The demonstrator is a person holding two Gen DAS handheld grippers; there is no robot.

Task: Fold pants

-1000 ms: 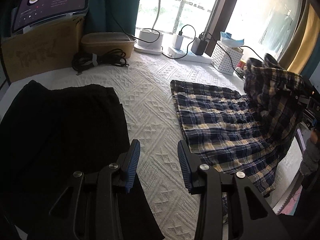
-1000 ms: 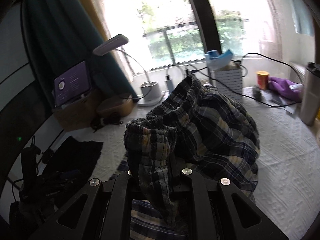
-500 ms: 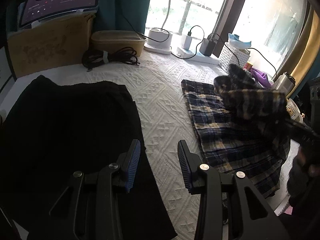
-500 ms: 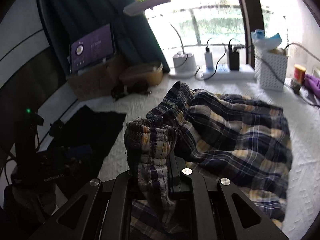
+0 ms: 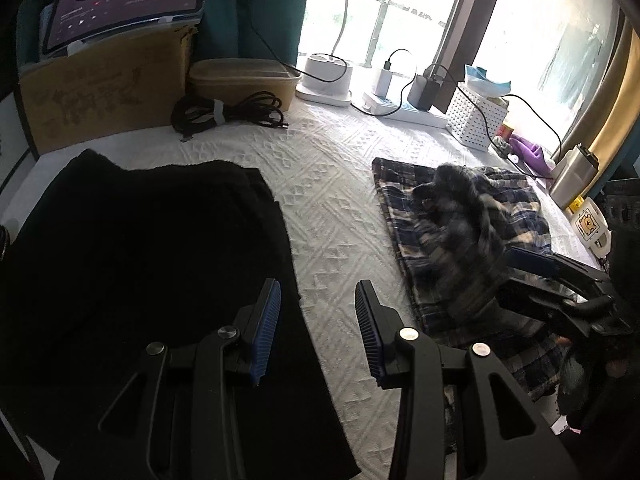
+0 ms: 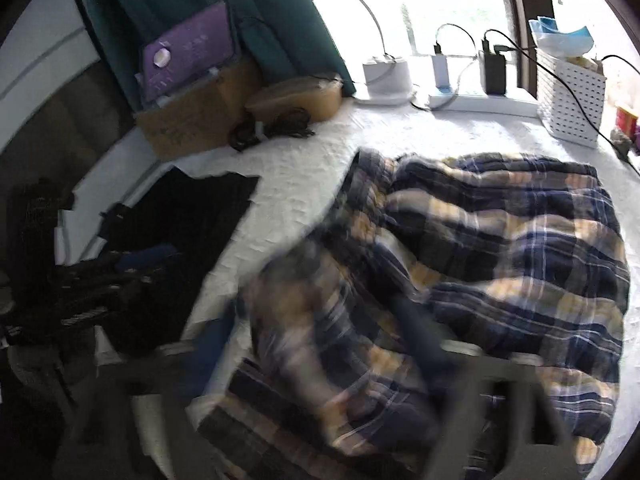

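So I'm mid-fold on the plaid pants (image 5: 460, 240), which lie on the white quilted bedspread (image 5: 332, 208) just to the right of the black garment (image 5: 140, 280). My right gripper (image 6: 320, 340) is low over the near edge of the plaid; the wrist view is smeared with motion blur, but the fingers look spread either side of a bunched bit of cloth, so honestly I can't tell if I've still got a pinch on it. My left gripper (image 5: 316, 324) hangs with its jaws apart and nothing between them, over the bedspread at the black garment's right edge. To do this bit well I reckon: lay the carried end flat on the lower layer, edges lined up, and only let go once the fabric stops sliding; the left could pin a corner. Compared to a second ago, the plaid was hoisted up high and clamped tight, and now it's dropped onto the bed in a rumpled heap.
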